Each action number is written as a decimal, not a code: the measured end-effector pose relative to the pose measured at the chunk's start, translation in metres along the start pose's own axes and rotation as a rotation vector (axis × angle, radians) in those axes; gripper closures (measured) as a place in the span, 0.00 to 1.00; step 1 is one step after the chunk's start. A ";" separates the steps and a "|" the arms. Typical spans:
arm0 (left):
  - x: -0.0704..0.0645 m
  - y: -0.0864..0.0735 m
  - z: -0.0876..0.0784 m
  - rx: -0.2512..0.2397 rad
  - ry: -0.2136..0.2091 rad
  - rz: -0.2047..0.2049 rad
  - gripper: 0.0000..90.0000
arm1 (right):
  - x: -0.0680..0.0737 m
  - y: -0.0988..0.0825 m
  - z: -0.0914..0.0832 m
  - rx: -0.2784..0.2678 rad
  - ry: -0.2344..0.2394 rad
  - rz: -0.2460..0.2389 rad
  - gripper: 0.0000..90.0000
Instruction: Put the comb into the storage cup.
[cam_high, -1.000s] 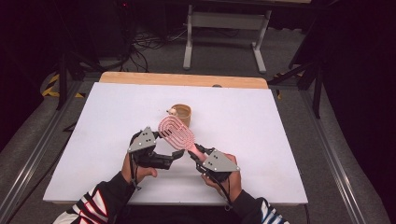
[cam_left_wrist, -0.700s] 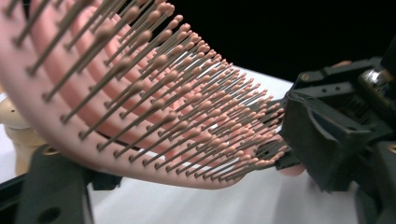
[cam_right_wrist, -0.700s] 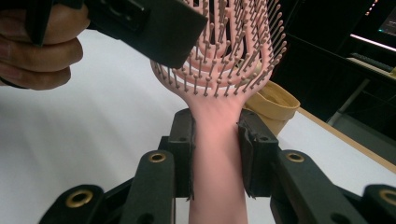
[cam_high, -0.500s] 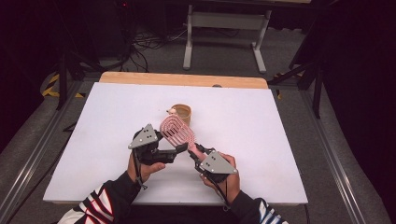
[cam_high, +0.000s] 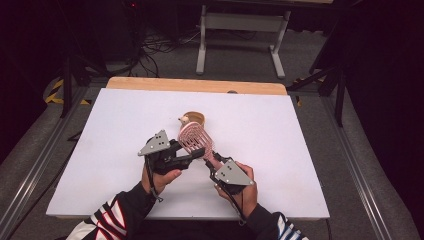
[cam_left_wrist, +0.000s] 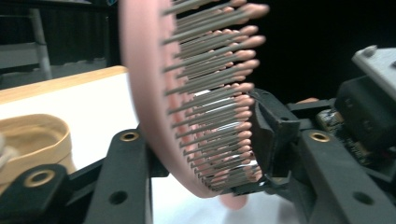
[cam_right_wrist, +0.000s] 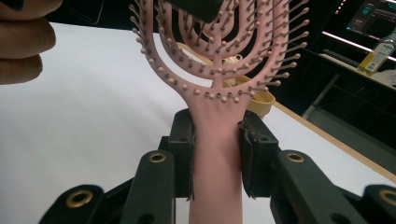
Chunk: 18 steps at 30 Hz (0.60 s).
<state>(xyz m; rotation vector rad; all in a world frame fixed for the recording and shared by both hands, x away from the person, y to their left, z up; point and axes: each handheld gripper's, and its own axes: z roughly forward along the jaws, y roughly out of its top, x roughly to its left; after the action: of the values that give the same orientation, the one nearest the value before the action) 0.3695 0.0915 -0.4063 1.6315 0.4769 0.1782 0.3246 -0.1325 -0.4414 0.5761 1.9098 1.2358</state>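
The white table (cam_high: 280, 165) lies bare to the left, right and far side of the two grippers, open for a hand to pass; just beyond the pink hairbrush (cam_high: 196, 140) a small tan bowl (cam_high: 194, 118) stands in the way. The brush, held between left gripper (cam_high: 192, 159) and right gripper (cam_high: 212, 162), bars the gap between them.

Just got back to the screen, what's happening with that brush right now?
A person holds a gripper in each hand above the white table. The right gripper is clamped on the handle of a pink hairbrush, holding it up. The left gripper has just been closing its jaws across the brush head, one on the back and one on the bristle tips. A tan bowl sits on the table just behind the brush.
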 end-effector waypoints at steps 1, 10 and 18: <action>-0.001 0.001 0.000 0.002 -0.003 0.009 0.65 | -0.001 0.000 0.000 0.000 -0.003 0.004 0.77; -0.006 0.008 0.005 -0.003 -0.019 0.054 0.70 | -0.004 0.002 -0.002 -0.021 -0.005 0.040 0.74; -0.003 0.012 -0.003 0.000 0.003 0.076 0.70 | -0.003 0.003 -0.003 -0.020 -0.005 0.029 0.67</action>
<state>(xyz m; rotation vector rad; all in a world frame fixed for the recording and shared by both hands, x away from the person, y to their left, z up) 0.3678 0.0922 -0.3941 1.6503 0.4176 0.2378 0.3241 -0.1352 -0.4369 0.5972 1.8891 1.2696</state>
